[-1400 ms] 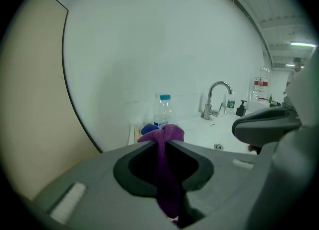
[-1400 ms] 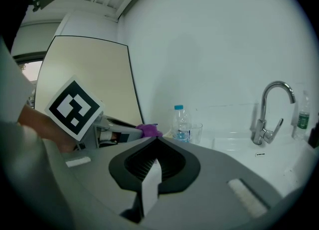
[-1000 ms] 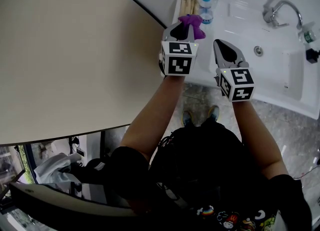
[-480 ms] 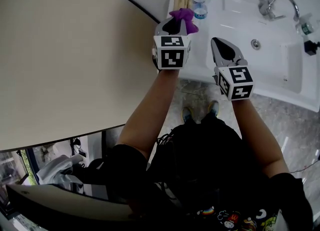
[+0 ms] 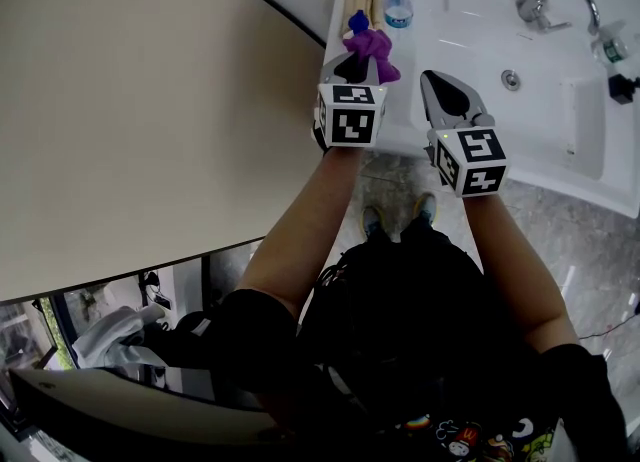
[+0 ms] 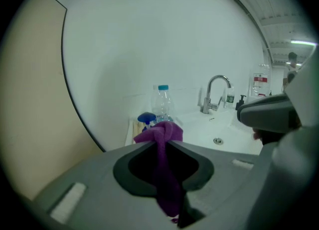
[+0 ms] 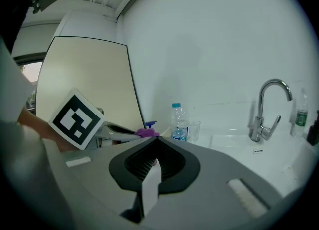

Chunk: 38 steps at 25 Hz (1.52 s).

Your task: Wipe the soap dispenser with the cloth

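my left gripper (image 5: 352,56) clamped on the cloth (image 5: 373,46), just beside the dispenser (image 5: 358,22); my right gripper (image 5: 430,78) closed, empty, near the sink (image 5: 480,45)

You are at a washroom basin: a white sink (image 5: 480,40) with a chrome tap (image 5: 537,10) and a round drain (image 5: 511,78). Under your feet, the floor (image 5: 590,250) is grey stone.
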{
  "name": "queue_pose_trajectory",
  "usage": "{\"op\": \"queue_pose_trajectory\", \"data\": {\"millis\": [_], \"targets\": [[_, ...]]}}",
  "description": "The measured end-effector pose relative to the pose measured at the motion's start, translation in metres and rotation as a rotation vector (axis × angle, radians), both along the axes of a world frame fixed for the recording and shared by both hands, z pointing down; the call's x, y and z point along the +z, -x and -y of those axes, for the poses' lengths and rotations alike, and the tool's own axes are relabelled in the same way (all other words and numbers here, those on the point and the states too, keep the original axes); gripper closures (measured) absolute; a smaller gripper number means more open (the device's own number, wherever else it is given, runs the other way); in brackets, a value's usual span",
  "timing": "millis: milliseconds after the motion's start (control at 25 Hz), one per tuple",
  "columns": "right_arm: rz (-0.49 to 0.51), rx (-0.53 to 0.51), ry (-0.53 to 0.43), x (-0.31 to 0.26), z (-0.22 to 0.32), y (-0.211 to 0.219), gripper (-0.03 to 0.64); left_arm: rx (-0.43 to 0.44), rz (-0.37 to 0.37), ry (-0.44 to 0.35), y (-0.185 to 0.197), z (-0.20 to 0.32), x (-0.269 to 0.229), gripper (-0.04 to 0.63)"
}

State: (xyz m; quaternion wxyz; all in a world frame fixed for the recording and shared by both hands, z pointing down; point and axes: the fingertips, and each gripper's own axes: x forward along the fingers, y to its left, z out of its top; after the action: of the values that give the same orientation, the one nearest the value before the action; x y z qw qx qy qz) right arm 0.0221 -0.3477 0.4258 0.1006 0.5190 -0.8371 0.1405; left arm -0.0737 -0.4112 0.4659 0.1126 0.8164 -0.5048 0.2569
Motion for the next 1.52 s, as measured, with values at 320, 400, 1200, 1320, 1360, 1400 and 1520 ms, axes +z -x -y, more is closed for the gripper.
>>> {"op": "queue_pose_trajectory", "data": {"millis": [320,400,1200,1320,1360,1400,1520], "targets": [[-0.007,0.006,0.013,0.004,-0.006,-0.005,0.594,-0.001,0.023,0.111,0.000,0.002,0.050,0.528],[-0.007,0.006,0.015,0.004,-0.007,-0.005,0.594,0.001,0.036,0.140,-0.001,0.004,0.063,0.528],[0.005,-0.011,-0.012,-0.003,0.011,0.007,0.594,-0.008,-0.023,0.014,0.004,0.013,-0.002,0.528],[0.000,-0.019,-0.006,0.002,0.017,0.010,0.594,-0.005,-0.005,0.039,0.005,0.014,0.015,0.528],[0.000,-0.020,-0.002,0.005,0.019,0.010,0.594,-0.005,0.000,0.048,0.005,0.015,0.021,0.528],[0.000,-0.020,0.003,0.008,0.022,0.010,0.594,-0.006,0.004,0.059,0.004,0.016,0.027,0.528],[0.005,-0.020,0.020,0.018,0.029,0.009,0.594,-0.011,0.018,0.106,0.004,0.017,0.050,0.528]]}}
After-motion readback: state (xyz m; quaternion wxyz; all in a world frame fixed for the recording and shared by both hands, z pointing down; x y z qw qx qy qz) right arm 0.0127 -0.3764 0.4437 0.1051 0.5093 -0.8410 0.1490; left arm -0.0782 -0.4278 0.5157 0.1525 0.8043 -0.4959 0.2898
